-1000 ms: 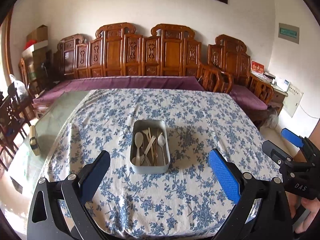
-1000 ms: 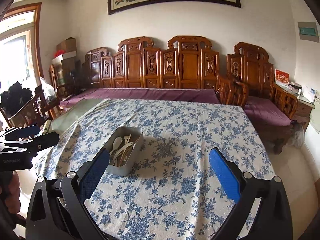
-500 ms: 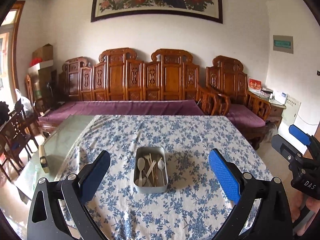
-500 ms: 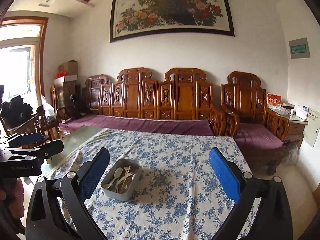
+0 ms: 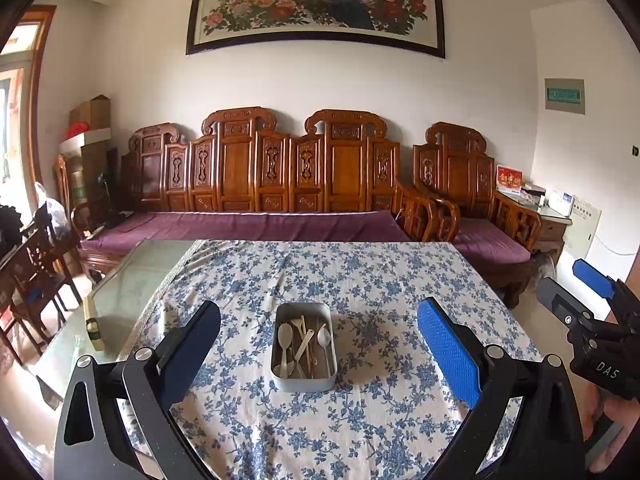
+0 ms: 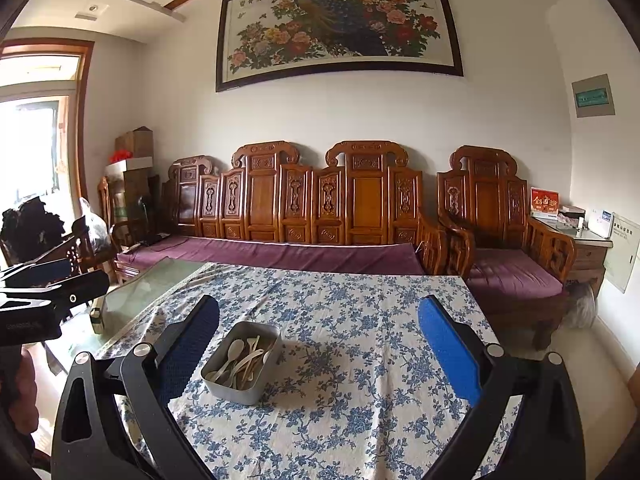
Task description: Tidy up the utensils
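Two grippers are in view, both with fingers spread wide and gripping nothing. In the left wrist view, the left gripper [image 5: 318, 354] fills the lower part of the frame; its blue-padded fingers [image 5: 448, 350] stand apart on either side of the metal tin [image 5: 304, 378], well clear of it. The tin sits at lower centre of the frame on the floral tablecloth [image 5: 360, 280], long axis pointing away from the camera. Inside it lie loose utensils [image 5: 306, 344]: pale spoons and several slender pale sticks, crossed over one another. Exact count cannot be told.

In the right wrist view, the right gripper [image 6: 318, 354] occupies the lower frame, released, above the cloth. The tin [image 6: 244, 360] appears at lower centre-left, just beside the left finger, not touching it.

Each gripper shows at the other view's edge: the right gripper [image 5: 588, 320] at right centre of the left view, a hand [image 5: 610, 424] below it; the left gripper [image 6: 48, 292] at left centre of the right view.

Bare glass table [image 5: 136, 280] shows left of the cloth. A carved wooden bench [image 5: 280, 168] with purple cushion runs across mid-frame, below a framed painting [image 5: 316, 4] at upper centre.
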